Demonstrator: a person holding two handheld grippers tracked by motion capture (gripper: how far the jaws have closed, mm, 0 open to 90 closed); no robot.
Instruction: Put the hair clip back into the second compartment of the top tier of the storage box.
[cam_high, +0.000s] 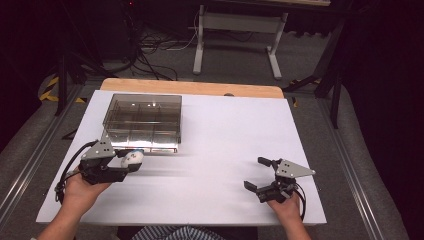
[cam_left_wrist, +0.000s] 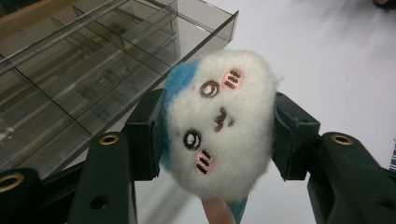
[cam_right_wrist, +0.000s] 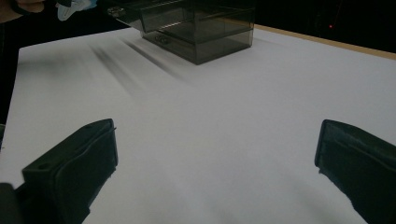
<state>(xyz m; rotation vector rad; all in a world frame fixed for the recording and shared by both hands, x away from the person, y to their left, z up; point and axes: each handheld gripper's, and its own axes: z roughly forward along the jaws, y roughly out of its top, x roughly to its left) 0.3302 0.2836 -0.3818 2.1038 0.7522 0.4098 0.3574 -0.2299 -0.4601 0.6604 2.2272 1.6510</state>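
Note:
My left gripper (cam_high: 131, 160) is shut on a small white plush toy (cam_left_wrist: 219, 123) with a blue patch and a stitched face; both black pads squeeze its sides. In the high view the plush toy (cam_high: 133, 157) hangs just in front of the near edge of a smoky clear compartment box (cam_high: 142, 120) at the table's back left. The box's dividers (cam_left_wrist: 93, 70) lie to the upper left in the left gripper view. My right gripper (cam_high: 259, 175) rests at the front right, jaws wide open over bare white table (cam_right_wrist: 219, 140), nothing between them.
The table is covered with a white sheet (cam_high: 220, 145), with a wooden strip (cam_high: 190, 87) along the far edge. The box (cam_right_wrist: 201, 28) sits far off in the right gripper view. Beyond the table stand a white desk frame (cam_high: 235, 35) and floor cables (cam_high: 155, 50).

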